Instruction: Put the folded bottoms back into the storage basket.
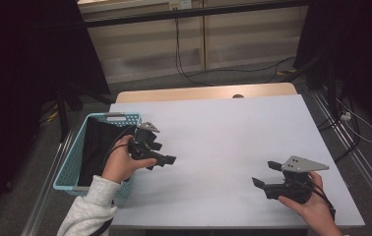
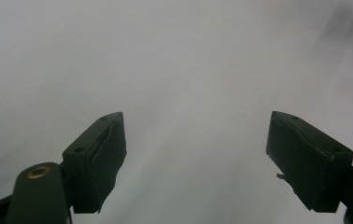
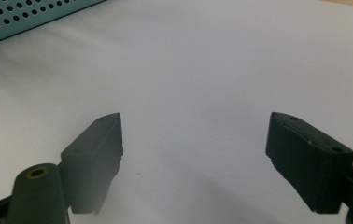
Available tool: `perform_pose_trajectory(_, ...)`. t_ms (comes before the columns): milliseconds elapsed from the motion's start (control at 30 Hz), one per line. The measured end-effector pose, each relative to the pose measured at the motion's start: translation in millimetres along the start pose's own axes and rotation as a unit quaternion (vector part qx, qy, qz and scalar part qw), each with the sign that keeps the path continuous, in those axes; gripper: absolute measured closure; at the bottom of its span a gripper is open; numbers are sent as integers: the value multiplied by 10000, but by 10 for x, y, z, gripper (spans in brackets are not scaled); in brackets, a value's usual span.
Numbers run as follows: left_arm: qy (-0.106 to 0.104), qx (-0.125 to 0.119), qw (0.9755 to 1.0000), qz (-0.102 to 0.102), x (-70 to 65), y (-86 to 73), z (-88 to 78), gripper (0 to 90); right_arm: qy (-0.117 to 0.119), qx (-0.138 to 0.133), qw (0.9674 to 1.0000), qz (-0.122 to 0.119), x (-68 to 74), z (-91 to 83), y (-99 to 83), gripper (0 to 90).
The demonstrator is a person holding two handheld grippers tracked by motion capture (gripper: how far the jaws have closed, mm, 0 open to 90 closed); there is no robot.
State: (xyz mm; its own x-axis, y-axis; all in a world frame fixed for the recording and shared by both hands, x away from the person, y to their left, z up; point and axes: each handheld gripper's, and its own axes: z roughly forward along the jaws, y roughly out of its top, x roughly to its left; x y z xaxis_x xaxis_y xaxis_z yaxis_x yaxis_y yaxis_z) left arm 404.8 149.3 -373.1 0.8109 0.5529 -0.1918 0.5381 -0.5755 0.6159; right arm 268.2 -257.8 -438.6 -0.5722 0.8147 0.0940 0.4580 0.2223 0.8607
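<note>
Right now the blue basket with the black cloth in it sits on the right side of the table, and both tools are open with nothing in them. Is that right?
Not quite. The blue basket with the black cloth sits at the table's left side, as the high view shows. The rest holds: the left tool and the right tool are open with nothing in them.

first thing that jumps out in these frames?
The teal perforated basket hanging off the table's left edge, with something dark lying inside. Next, the two hand-held claws over the bare white tabletop: the left claw beside the basket's right wall, the right claw near the front right corner, both with jaws wide apart and nothing between them.
</note>
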Motion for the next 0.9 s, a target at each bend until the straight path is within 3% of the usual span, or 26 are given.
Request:
perform_pose_trajectory(333, -136, 5, 9998, 110, -83, -198, 96, 181, -48, 37, 10000, 2, -40, -62, -53, 179)
perform_pose_trajectory(567, -214, -78, 9997, 15, -80, -362, 177, 175, -87, 66, 9999, -2, -64, -112, -96, 177)
perform_pose_trajectory(900, -148, -109, 9998, 105, -89, -525, 206, 153, -108, 120, 9999, 8, -88, -132, -127, 173)
